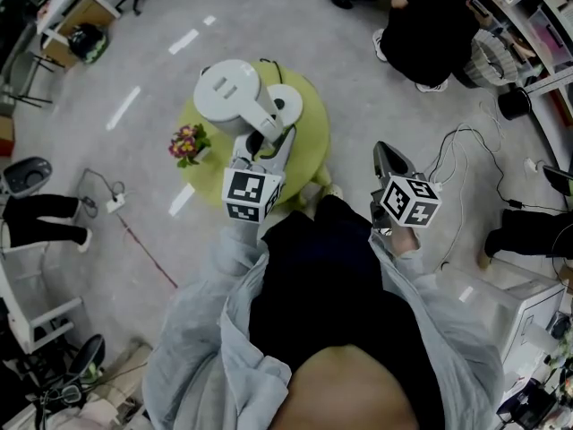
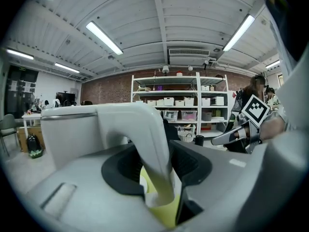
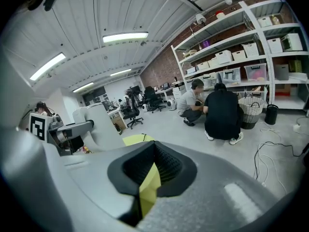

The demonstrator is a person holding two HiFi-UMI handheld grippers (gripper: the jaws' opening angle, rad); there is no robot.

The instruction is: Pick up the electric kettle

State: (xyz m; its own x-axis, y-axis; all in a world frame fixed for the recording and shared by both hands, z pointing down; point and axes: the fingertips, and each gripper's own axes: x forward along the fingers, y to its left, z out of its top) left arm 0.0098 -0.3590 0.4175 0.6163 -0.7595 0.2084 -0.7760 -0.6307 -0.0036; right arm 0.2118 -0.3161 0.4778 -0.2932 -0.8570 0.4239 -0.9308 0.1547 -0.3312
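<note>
Left gripper (image 1: 265, 147) is clamped on the handle (image 2: 150, 144) of the white kettle (image 1: 227, 93). The kettle is upright over the far left part of the round yellow-green table (image 1: 310, 141), off its round white base (image 1: 287, 106), which lies just right of it. Small flower pot (image 1: 188, 142) sits at the table's left edge. Right gripper (image 1: 388, 157) is well right of the table, jaws together, nothing in them.

Left tongs (image 1: 266, 143) clamp the kettle handle (image 2: 149, 139); right tongs (image 1: 386, 156) closed, empty.
</note>
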